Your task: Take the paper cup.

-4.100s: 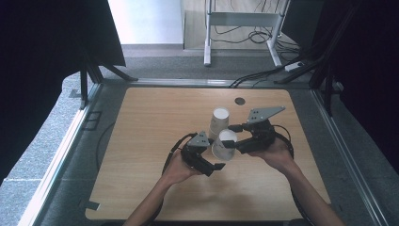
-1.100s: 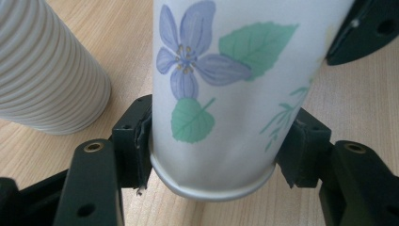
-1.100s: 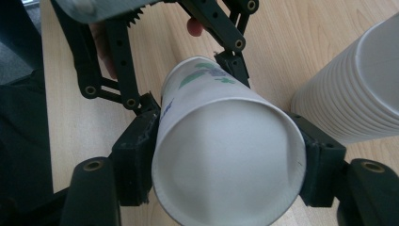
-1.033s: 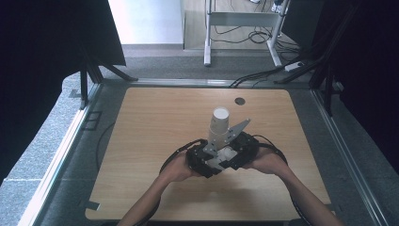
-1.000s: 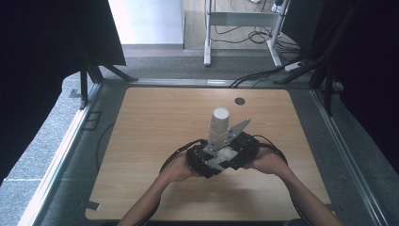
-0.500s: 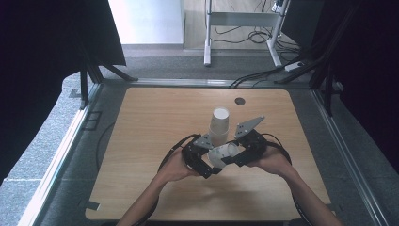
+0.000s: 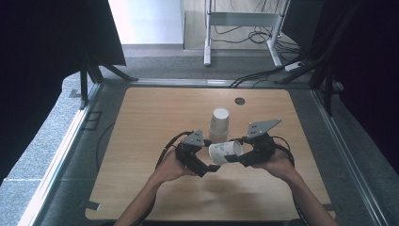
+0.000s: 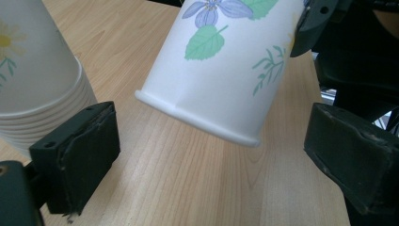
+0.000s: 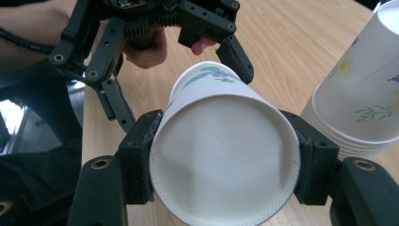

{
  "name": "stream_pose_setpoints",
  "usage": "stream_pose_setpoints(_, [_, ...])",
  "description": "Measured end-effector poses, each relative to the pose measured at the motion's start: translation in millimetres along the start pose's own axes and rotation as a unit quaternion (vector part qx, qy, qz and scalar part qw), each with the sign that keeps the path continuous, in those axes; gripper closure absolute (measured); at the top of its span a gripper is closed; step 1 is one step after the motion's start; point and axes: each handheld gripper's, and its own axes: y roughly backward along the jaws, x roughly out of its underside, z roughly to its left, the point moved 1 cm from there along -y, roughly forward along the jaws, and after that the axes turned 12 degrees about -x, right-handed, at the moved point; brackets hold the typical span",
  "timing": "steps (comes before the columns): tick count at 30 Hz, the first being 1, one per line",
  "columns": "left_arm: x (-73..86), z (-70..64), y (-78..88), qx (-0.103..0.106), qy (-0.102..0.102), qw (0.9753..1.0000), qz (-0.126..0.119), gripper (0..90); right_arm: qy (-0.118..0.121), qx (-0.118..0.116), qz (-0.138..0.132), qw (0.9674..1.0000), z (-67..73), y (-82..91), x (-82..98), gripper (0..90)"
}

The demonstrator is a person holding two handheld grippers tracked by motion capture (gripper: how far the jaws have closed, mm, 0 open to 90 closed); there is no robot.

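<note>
The right claw (image 7: 231, 157) is grasping a single paper cup (image 7: 225, 151) by its base end, holding it on its side just above the table (image 7: 141, 122), rim pointing toward the left claw (image 7: 211, 167). The left claw's jaws have just been opening and are standing released, either side of the cup's rim without pressing on it. The cup is looking light, thin-walled and easy to crush, so a gentle hold near the stiffer rolled rim or the base is seeming wisest. A stack of cups (image 7: 219, 124) is standing just beyond. The table is pale, smooth wood; grey carpet and cables are lying around it.
</note>
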Motion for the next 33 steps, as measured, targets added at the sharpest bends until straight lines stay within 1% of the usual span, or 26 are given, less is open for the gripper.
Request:
stream_pose_setpoints(4, [0.7,-1.5,-1.6,0.003,-0.004,1.0000,-0.003,6.7,0.000,-0.002,-0.019,0.9998,0.2,1.5,6.5,37.1])
stream_pose_setpoints(7, [1.1,-2.6,-2.7,0.007,-0.010,0.9999,-0.005,9.5,0.000,-0.008,-0.032,0.9994,0.3,1.4,12.0,37.1])
stream_pose_setpoints(12, [2.4,-3.8,-5.2,0.019,-0.015,0.9997,-0.007,13.9,0.002,-0.016,-0.043,0.9989,0.3,0.5,18.9,37.1])
stream_pose_setpoints(15, [3.2,-3.7,-7.4,0.022,-0.017,0.9996,-0.005,14.8,0.002,-0.021,-0.050,0.9985,0.2,0.6,20.8,37.1])
stream_pose_setpoints(17, [3.7,-3.7,-9.0,0.021,-0.020,0.9996,-0.005,15.4,0.003,-0.025,-0.054,0.9982,0.4,1.0,21.1,37.1])
stream_pose_setpoints(24, [4.1,-2.8,-10.0,0.030,-0.023,0.9992,-0.016,20.4,0.007,-0.035,-0.059,0.9976,1.0,2.2,21.0,37.0])
stream_pose_setpoints(29, [4.0,-3.1,-8.6,0.041,-0.027,0.9984,-0.028,24.6,0.006,-0.041,-0.060,0.9973,0.5,2.4,21.8,37.0])
stream_pose_setpoints(33, [4.7,-3.2,-8.3,0.041,-0.031,0.9983,-0.028,27.8,0.006,-0.046,-0.060,0.9971,0.4,1.7,22.0,37.1])
